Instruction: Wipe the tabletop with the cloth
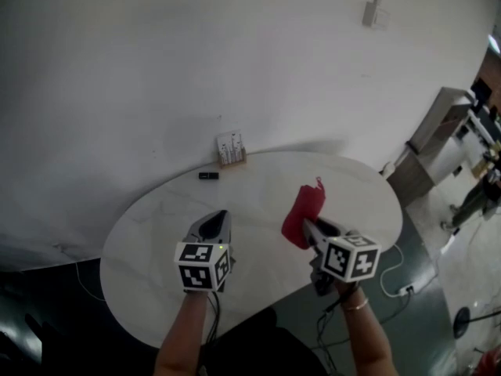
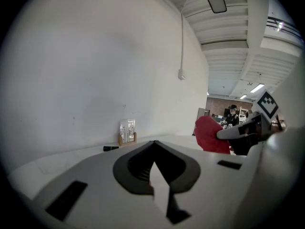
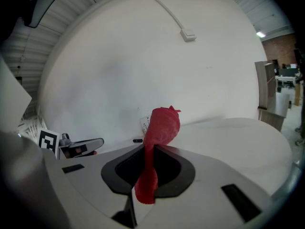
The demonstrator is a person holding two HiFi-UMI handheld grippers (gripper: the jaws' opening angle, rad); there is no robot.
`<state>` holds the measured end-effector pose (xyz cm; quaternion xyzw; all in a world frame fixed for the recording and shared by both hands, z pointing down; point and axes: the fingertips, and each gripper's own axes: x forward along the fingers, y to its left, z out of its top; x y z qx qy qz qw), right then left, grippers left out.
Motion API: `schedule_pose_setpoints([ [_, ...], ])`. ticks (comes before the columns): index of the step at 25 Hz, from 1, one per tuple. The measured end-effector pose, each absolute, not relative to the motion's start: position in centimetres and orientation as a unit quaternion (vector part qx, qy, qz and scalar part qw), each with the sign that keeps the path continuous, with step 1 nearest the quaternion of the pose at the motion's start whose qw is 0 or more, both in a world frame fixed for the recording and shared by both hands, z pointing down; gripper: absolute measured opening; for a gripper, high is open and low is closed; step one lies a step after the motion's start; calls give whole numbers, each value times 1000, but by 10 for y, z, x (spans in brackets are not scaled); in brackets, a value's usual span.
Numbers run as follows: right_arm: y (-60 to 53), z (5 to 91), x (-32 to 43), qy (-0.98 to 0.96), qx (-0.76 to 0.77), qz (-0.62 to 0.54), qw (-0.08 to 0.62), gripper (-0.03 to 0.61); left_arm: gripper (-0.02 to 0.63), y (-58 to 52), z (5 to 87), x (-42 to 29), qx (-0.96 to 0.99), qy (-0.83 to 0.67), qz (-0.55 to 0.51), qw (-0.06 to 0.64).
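Two grippers hung over the white table [image 1: 149,241], well apart from each other, each with a marker cube at its back. The left gripper [image 1: 220,215] was clenched with nothing in it; in its own view the jaws met along one closed seam. The right gripper [image 1: 307,225] was clamped on the red cloth [image 1: 304,208]. Its own view showed the cloth pinched between the jaws, with a bunch rising past the tips and a short tail hanging on the near side. From above, the cloth lay over the table's right half, seemingly held off the surface, though I could not be sure. At the far edge, by the wall [image 1: 196,61], stood a card stand [image 1: 230,149]. A small black thing [image 1: 208,175], perhaps a pen, lay near it on the left.
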<state>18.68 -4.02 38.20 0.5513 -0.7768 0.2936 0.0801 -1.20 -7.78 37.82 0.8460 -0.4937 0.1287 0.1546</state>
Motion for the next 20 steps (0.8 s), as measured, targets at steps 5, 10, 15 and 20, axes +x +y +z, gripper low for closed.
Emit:
schedule_pose_setpoints([
  [5, -33, 385, 188, -781, 552, 279, 85, 46, 2, -67, 377, -3, 848, -491, 124, 155],
  [10, -30, 385, 184, -784, 549, 278, 81, 46, 2, -63, 375, 2, 849, -489, 123, 155],
  [15, -25, 383, 183, -780, 554, 281, 70, 46, 2, -57, 374, 7, 853, -484, 122, 155],
  [20, -20, 385, 184, -779, 561, 267, 84, 46, 2, -49, 376, 12, 854, -481, 119, 158],
])
